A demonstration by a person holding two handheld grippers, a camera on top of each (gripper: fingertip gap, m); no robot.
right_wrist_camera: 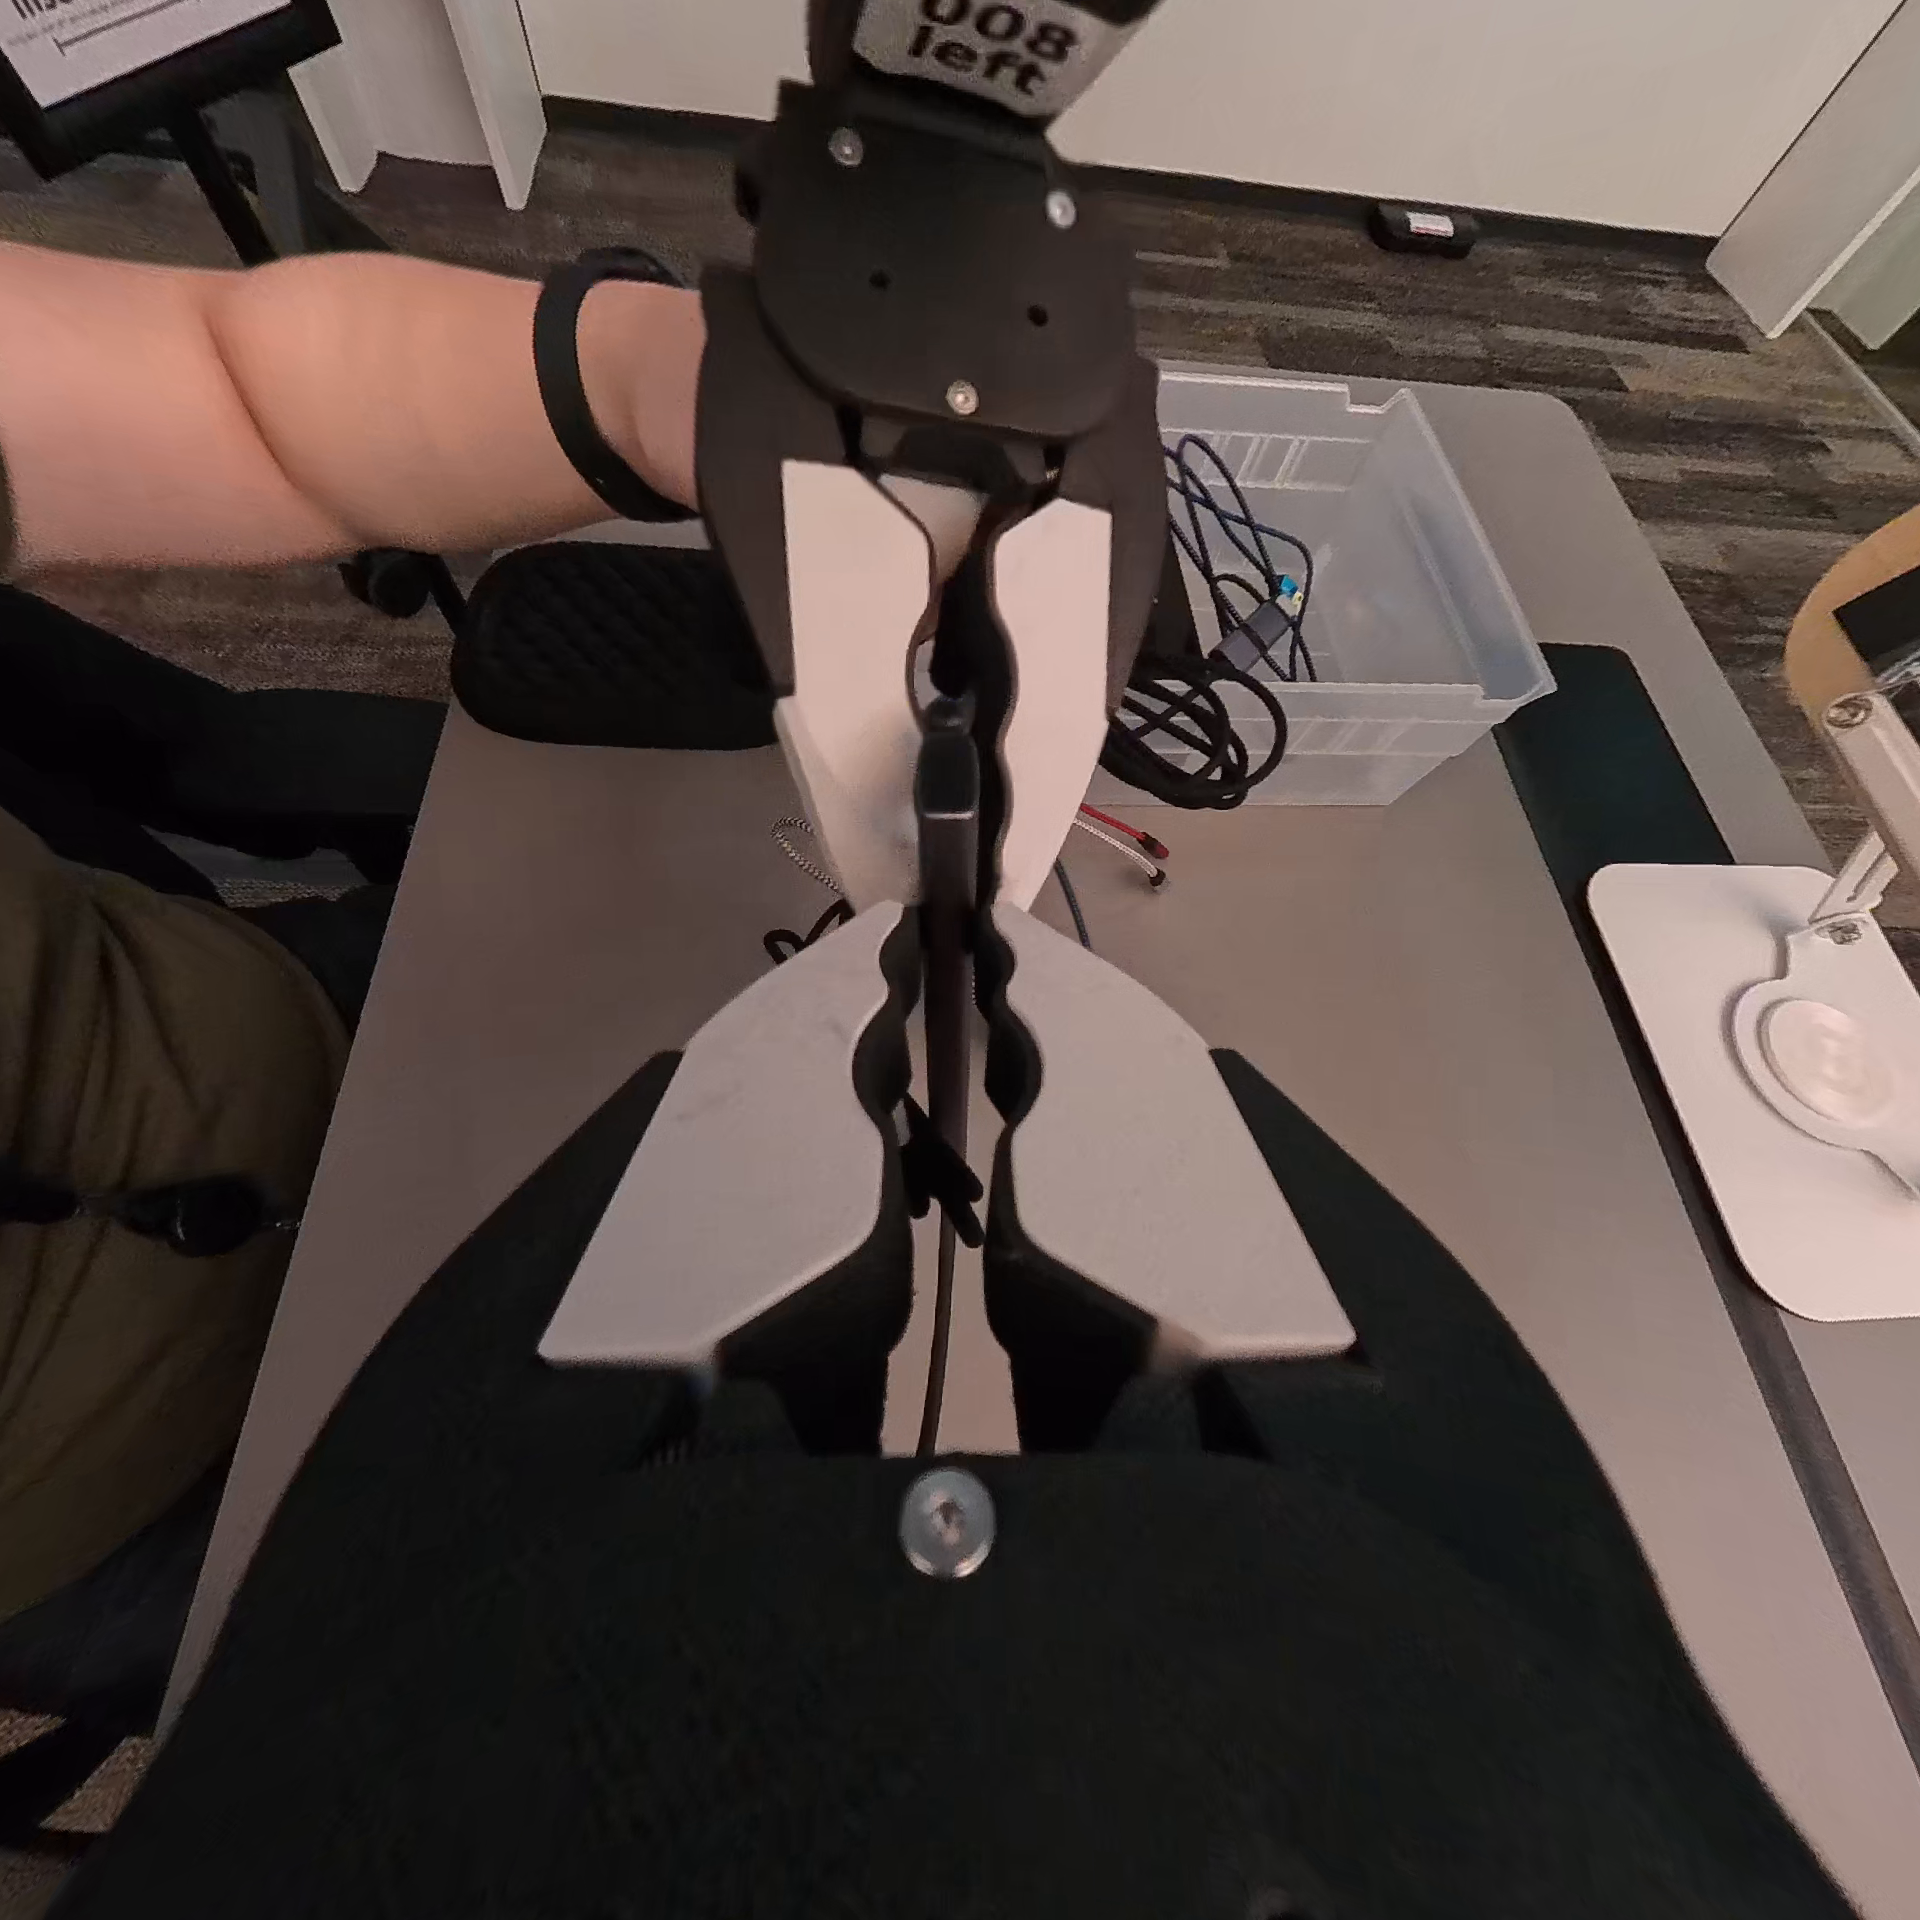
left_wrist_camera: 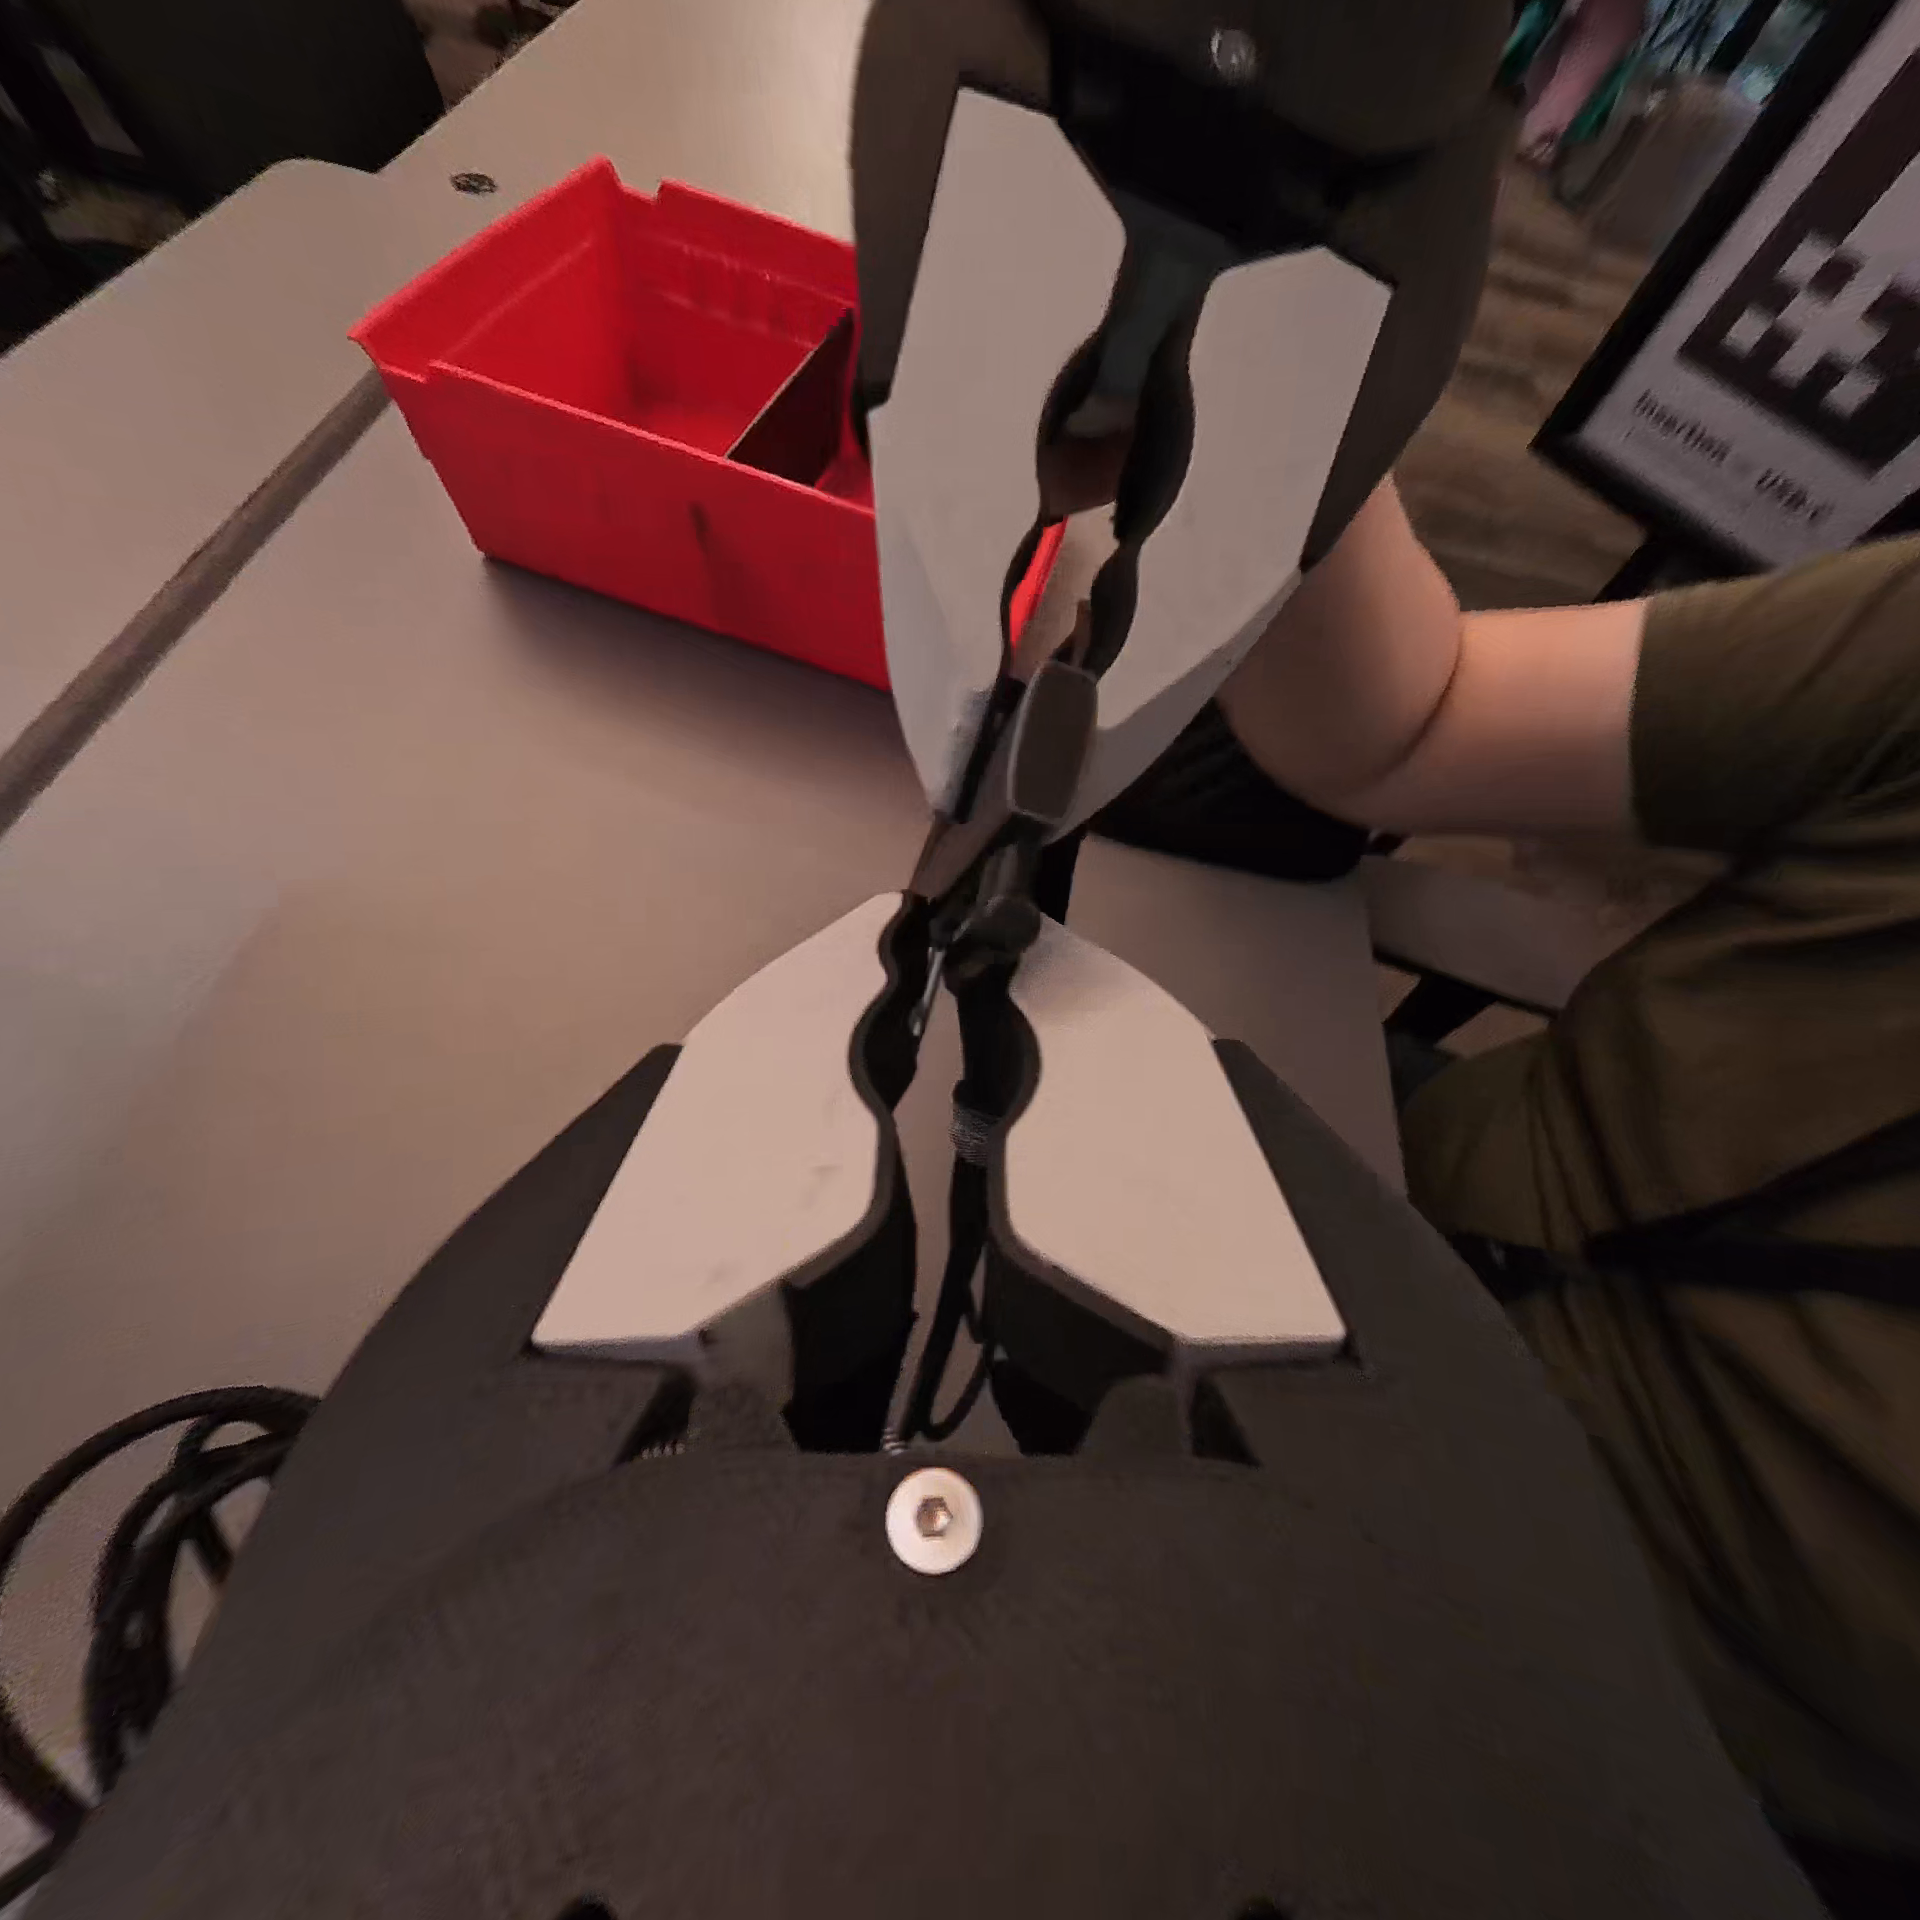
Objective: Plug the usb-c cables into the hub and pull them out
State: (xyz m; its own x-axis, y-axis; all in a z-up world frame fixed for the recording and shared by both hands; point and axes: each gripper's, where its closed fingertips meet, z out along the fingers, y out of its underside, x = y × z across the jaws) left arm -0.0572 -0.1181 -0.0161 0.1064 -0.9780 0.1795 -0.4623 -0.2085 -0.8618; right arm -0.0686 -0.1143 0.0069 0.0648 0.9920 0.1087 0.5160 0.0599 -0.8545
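Working outward from the hub [left_wrist_camera: 1051, 750], which sits mid-air above the grey table [left_wrist_camera: 416, 883]: the red bin [left_wrist_camera: 623, 416] is off to its left. The left gripper [left_wrist_camera: 961, 940] is clenched on a black usb-c cable [left_wrist_camera: 971, 1132], plug end right at the hub's near end, touching or nearly so. The hub's long axis runs straight along both grippers' fingers, so the move is push or pull along that line. The right gripper [right_wrist_camera: 951, 961], tip to tip with the other, is clamped on the hub. Clear bin [right_wrist_camera: 1382, 623] with spare cables sits off to the side.
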